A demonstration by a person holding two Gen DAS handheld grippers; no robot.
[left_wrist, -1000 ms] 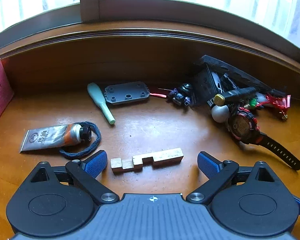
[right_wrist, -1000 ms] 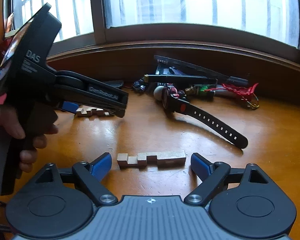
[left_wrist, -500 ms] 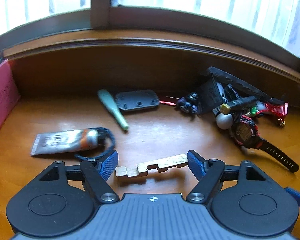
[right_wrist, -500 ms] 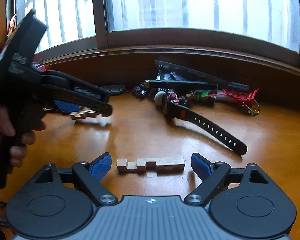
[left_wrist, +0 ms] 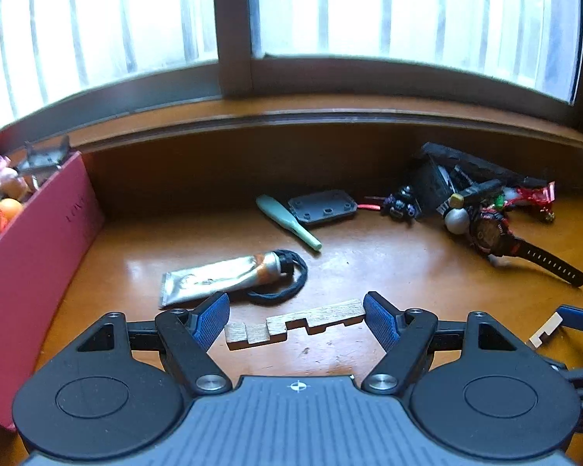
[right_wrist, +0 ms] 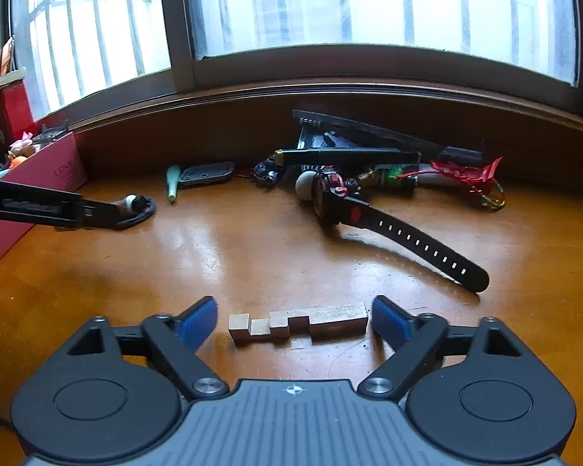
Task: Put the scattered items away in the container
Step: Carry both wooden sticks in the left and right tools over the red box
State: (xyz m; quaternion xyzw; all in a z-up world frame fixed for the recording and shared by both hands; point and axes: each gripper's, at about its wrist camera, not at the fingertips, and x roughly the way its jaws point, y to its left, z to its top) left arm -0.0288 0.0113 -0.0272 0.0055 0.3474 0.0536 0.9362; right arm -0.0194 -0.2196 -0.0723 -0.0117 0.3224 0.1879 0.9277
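My left gripper (left_wrist: 296,318) is shut on a notched wooden piece (left_wrist: 330,312), which hangs tilted above the orange-brown table (left_wrist: 388,268). A pink box (left_wrist: 31,272) holding small toys stands at the left. My right gripper (right_wrist: 294,324) is open, and a second notched wooden piece (right_wrist: 334,320) lies on the table between its blue fingertips. Its right pad sits close to the piece's end. In the left wrist view, one end of that piece (left_wrist: 544,334) shows at the right edge.
A silver tube (left_wrist: 221,279) lies on a black cord loop (left_wrist: 291,287). Behind are a green handle (left_wrist: 287,221) and a grey plate (left_wrist: 322,207). A black-red watch (right_wrist: 330,198), a red ribbon (right_wrist: 466,171) and dark clutter sit under the sill.
My left gripper closed on its wooden piece, lifted it and swung left, bringing the pink box into view. The right gripper stayed open around its piece.
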